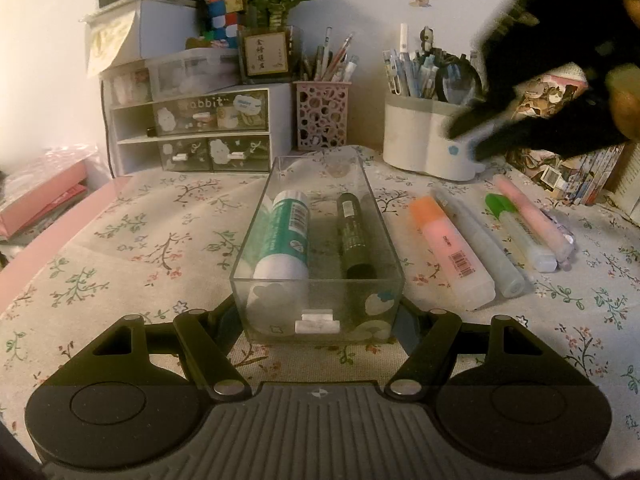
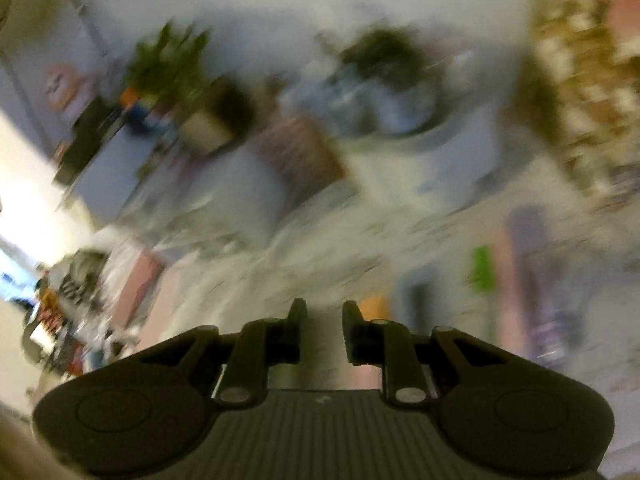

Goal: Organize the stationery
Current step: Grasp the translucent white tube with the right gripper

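A clear plastic box (image 1: 256, 240) stands on the floral tablecloth in the left wrist view. My left gripper (image 1: 318, 312) is shut on its near end, one finger on each side wall. Inside lie a white and teal glue stick (image 1: 286, 236) and a dark green marker (image 1: 354, 232). To the right of the box lie an orange highlighter (image 1: 448, 248), a clear grey marker (image 1: 480, 248), a green-capped highlighter (image 1: 516, 232) and a pink one (image 1: 528, 216). My right gripper (image 1: 468, 144) hovers blurred above them. In its own blurred view the right gripper (image 2: 324, 312) shows a narrow gap with nothing in it.
A white pen holder (image 1: 416, 136) and a pink lattice pen cup (image 1: 322, 116) stand behind the box. A small drawer unit (image 1: 192, 128) with a potted plant (image 1: 268, 52) on it is at the back left. Books (image 1: 568, 168) line the right edge, and a pink folder (image 1: 44, 200) lies left.
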The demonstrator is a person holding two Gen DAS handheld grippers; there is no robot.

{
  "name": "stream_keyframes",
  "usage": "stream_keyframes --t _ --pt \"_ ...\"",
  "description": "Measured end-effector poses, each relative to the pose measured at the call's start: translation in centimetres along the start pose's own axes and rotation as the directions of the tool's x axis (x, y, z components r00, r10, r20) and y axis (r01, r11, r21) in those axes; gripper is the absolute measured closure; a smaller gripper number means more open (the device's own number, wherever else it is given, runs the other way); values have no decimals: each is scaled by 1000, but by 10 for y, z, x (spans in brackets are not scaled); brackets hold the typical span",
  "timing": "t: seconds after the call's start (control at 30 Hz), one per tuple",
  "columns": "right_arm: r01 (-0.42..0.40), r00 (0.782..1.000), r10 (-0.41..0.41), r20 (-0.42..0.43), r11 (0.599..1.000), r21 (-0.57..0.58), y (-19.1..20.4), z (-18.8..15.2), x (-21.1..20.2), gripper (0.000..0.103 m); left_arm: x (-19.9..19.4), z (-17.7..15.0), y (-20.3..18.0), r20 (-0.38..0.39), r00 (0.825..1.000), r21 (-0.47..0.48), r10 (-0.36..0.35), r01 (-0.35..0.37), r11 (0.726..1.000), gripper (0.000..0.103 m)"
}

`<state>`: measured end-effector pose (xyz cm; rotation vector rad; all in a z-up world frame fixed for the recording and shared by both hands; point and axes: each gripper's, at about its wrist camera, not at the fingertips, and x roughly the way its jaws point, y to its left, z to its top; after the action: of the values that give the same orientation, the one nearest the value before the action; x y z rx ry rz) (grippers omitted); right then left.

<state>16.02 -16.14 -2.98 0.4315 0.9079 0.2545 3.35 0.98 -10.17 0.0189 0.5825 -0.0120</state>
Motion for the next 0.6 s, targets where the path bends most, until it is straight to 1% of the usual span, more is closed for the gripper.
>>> stream_keyframes --t 0.07,0.2,0.33,0.47,0.53,0.6 --pt "47 999 -47 12 999 15 -17 0 -6 86 1 1 0 0 1000 -1 0 0 1000 31" --pt "100 995 -100 13 995 22 -38 -10 -11 86 1 0 0 1 1000 0 0 0 1000 31" --pt "94 995 -94 -18 995 -32 -33 -24 -6 86 1 1 0 0 1000 1 0 0 1000 31" --pt "95 995 -97 -21 991 -92 -22 -32 -4 86 1 0 0 1 1000 0 0 0 1000 31" --pt "84 996 -87 -17 987 -134 -13 -36 -4 86 0 0 0 1 1000 0 0 0 1000 31" --pt "53 998 -58 -23 982 -182 -2 -40 -3 86 1 0 0 1 1000 0 0 0 1000 31"
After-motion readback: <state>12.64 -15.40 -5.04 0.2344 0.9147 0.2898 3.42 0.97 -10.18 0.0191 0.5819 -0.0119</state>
